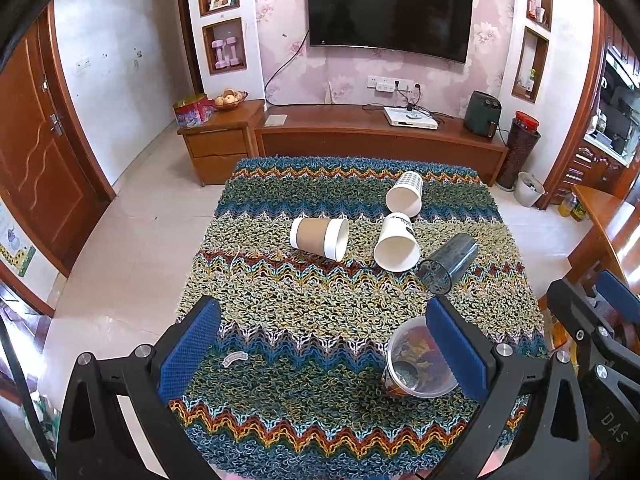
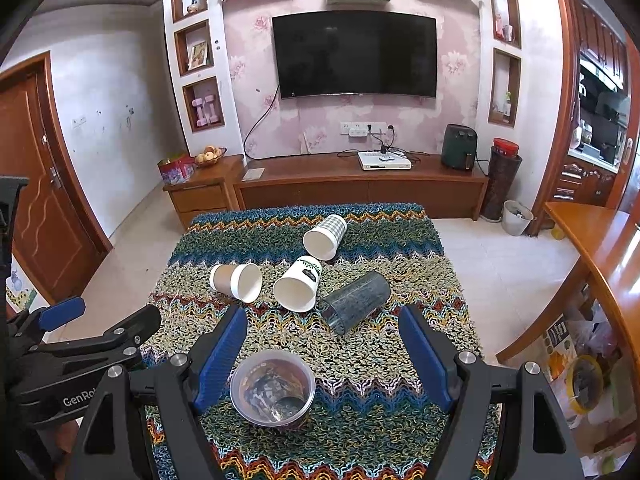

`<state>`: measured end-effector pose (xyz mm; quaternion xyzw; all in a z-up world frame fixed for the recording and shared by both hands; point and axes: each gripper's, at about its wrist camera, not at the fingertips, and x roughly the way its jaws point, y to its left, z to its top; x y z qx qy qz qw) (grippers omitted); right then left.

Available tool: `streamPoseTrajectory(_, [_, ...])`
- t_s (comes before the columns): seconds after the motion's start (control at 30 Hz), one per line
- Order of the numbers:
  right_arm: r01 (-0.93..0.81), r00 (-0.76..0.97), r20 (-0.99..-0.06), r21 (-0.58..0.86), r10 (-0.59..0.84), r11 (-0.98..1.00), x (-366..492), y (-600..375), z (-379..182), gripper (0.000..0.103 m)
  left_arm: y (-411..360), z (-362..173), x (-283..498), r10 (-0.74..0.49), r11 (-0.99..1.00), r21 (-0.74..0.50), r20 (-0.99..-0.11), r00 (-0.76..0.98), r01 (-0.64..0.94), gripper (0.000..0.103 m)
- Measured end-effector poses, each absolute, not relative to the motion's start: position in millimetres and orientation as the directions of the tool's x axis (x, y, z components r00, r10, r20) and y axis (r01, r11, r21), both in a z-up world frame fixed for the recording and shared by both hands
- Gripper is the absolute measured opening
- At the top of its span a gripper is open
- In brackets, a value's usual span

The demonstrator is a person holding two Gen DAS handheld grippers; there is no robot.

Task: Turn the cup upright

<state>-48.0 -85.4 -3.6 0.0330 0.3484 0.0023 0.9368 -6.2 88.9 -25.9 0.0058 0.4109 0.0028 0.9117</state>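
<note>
Zigzag-patterned woven cloth [image 2: 400,364] in blue, green and orange covers the desk, and five cups sit on it. Nearest the cameras stands a clear plastic cup with a printed dark pattern [image 2: 273,391], upright with its mouth up, between the spread fingers of the right tongs [image 2: 322,354], closer to the left finger. The right tongs are open and grip nothing. The left tongs [image 1: 322,354] are also wide open, with that same cup [image 1: 416,364] just behind the right finger.

Farther back, four cups lie on their sides: a white paper cup with a brown sleeve [image 2: 236,281], a white paper cup with a leaf print [image 2: 298,284], a checked paper cup [image 2: 325,237], and a dark translucent tumbler [image 2: 355,297].
</note>
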Motion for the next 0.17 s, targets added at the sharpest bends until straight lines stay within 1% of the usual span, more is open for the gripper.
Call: streamPoseTrajectory(0.17, [0.02,0.756,-0.654,0.063,0.026,0.998,-47.4,-85.4,-5.2,0.079,89.2,-25.6,-5.9,0.008,1.0,0.011,-0.749,0.663,0.0,0.102])
